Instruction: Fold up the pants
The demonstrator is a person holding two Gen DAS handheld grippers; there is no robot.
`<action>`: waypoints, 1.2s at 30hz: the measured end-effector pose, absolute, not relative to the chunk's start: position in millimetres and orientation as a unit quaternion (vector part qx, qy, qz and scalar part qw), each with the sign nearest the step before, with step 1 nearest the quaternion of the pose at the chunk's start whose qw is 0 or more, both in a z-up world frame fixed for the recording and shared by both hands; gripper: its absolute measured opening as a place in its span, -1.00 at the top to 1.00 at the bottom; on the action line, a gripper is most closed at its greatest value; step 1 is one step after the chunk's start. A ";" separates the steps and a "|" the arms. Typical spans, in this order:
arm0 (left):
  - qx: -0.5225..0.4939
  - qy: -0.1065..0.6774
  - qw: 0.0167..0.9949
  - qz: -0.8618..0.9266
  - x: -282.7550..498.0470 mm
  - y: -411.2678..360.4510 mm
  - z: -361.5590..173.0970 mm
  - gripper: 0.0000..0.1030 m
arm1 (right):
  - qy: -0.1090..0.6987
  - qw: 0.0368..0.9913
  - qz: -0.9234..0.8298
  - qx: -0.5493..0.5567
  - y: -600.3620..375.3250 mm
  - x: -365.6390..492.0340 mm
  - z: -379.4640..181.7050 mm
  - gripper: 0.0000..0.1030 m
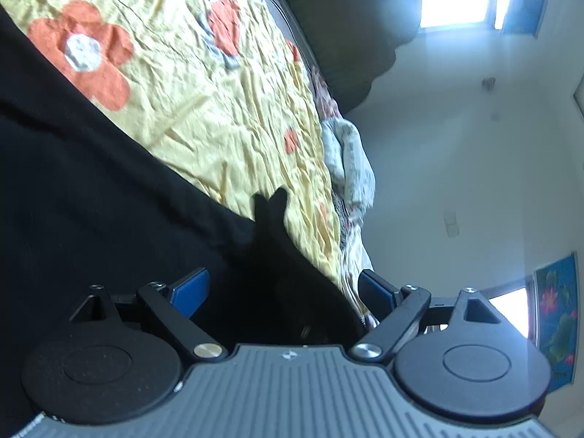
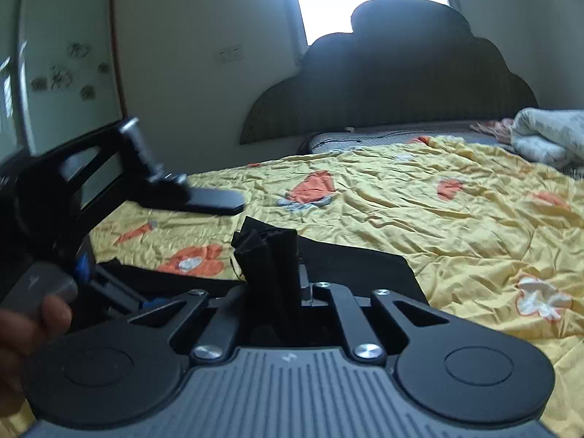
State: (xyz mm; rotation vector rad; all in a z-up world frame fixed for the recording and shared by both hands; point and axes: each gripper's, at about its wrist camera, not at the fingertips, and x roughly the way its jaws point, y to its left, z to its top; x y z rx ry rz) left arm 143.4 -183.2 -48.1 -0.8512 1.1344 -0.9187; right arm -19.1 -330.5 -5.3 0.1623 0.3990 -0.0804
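The black pants [image 1: 91, 200] lie on a yellow flowered bedspread [image 1: 219, 109]; the left wrist view is rolled, so the bed runs slantwise. My left gripper [image 1: 284, 288] is open, its blue pads [image 1: 193, 288] wide apart, and a ridge of black cloth rises between them without being pressed. In the right wrist view my right gripper [image 2: 292, 277] is shut on a bunched corner of the pants [image 2: 270, 252], which sticks up and hides the fingertips. More of the pants [image 2: 357, 262] lie flat just beyond. The left gripper [image 2: 153, 189] shows at the left.
A dark scalloped headboard [image 2: 394, 84] stands at the far end under a bright window. A crumpled white blanket [image 2: 547, 135] lies at the bed's far right corner. A person's hand [image 2: 25, 325] holds the other gripper's handle at the lower left.
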 end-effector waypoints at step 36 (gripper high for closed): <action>-0.256 0.486 0.752 -0.364 141.1 -168.1 -48.1 0.53 | 0.213 0.963 -0.023 -0.162 -237.8 -27.5 -24.8 0.89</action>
